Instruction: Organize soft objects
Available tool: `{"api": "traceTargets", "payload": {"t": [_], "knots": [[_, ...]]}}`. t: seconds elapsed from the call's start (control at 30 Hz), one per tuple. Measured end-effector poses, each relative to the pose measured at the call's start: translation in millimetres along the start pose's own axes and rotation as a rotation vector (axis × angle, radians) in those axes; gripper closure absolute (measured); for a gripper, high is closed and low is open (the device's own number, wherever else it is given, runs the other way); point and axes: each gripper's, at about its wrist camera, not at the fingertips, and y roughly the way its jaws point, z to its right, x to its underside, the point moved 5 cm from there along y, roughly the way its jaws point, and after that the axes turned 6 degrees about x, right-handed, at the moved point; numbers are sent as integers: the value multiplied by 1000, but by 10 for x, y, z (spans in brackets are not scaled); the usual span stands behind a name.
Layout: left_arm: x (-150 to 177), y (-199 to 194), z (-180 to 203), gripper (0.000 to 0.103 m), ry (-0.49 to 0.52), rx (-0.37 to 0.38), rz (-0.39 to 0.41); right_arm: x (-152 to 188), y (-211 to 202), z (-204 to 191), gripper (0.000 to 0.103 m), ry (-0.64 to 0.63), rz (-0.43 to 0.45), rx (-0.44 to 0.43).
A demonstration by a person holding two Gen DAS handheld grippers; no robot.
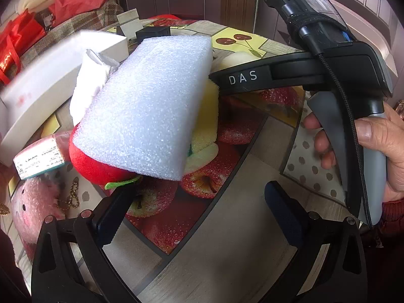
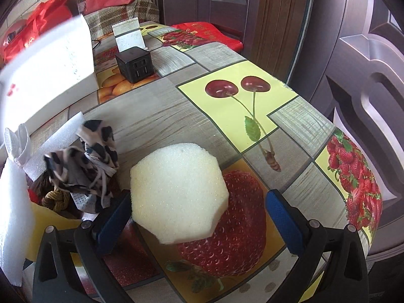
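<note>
Your left gripper [image 1: 199,212] sits low in the left wrist view with its fingers spread wide, nothing between them. Just above its left finger lies a red plush ball [image 1: 93,156] with a green felt leaf, and a big white foam block [image 1: 151,106] rests tilted on top of it, filling the middle of the frame. A yellow sponge [image 1: 205,118] peeks out along the block's right edge. At lower left there's a pink plush toy [image 1: 30,207] and a small labelled packet [image 1: 40,157]; a white box [image 1: 43,85] runs up the left side. Your other hand [image 1: 378,149] shows at the right edge, wrapped round the second tool's handle.

In the right wrist view, your right gripper [image 2: 199,217] is also spread open. A pale hexagon-shaped sponge [image 2: 179,192] lies on the fruit-print tablecloth [image 2: 202,116], its left edge touching or nearly touching the left finger, well clear of the right one. A black-and-white patterned cloth [image 2: 88,166] is bunched at centre left, a black cube adapter [image 2: 135,64] stands toward the upper left.
</note>
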Motion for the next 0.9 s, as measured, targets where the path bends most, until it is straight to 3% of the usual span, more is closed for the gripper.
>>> {"api": "traceTargets", "payload": {"t": [0.53,0.73,0.8,0.9], "knots": [[-2,4,3,1,0,0,0,7,1,-23,0,-9,-5,-15],[-2,2,1,1,0,0,0,3,-27,-28,0,2,33,-32],[-2,1,1,1,0,0,0,-19,-41,-32,0,5,82,-29],[-1,1,1,1,0,0,0,-3,-32,-29,0,-7,54,-17]]}}
